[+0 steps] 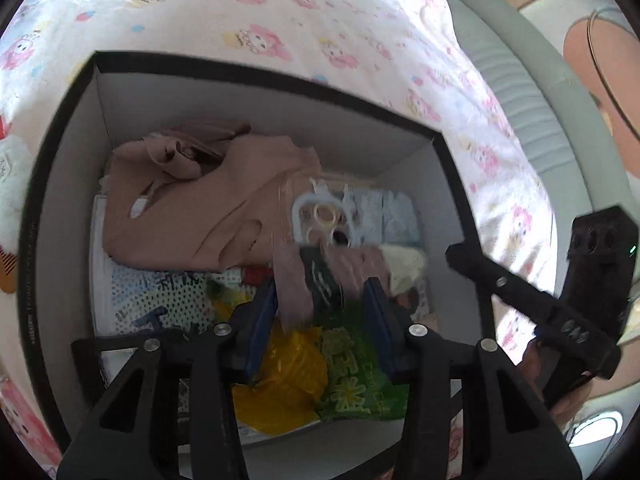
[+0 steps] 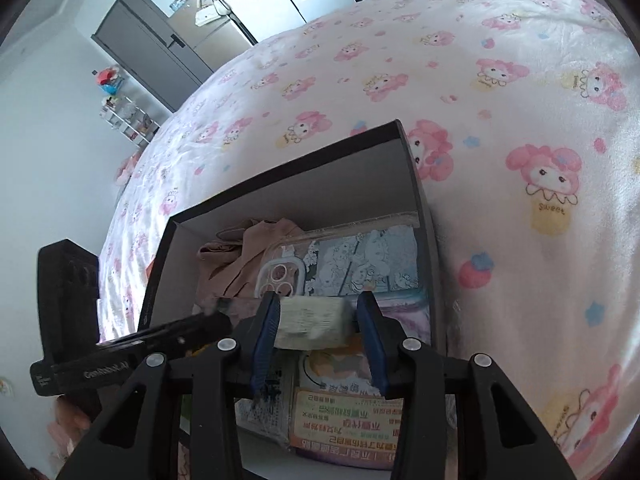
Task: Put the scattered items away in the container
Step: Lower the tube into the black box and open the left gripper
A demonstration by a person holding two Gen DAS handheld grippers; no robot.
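**Both tongs over the box, item between them**

Left wrist view: black box (image 1: pixel 60 200) sits on the bed (image 1: pixel 280 20), already well filled: beige tights (image 1: pixel 192 216), phone case (image 1: pixel 320 220), yellow bag (image 1: pixel 288 376), green packet (image 1: pixel 356 372). Left tongs (image 1: pixel 320 308) hang over the box interior, spread; a blurred pink-and-dark bundle (image 1: pixel 320 280) lies between the pads without clear pressing on either, so it looks released or about to drop. The right tongs' body shows at the right edge. Plush toy (image 1: pixel 12 184) lies on the bed just left of the box, seemingly still to collect.

Right wrist view: right tongs (image 2: pixel 320 324) also over the box (image 2: pixel 420 200), partly spread. A pale folded end of the item (image 2: pixel 312 322) touches the left pad; a small gap shows at the right pad, so a firm pinch cannot be told.

Judgement: task far along; this item nearly in.
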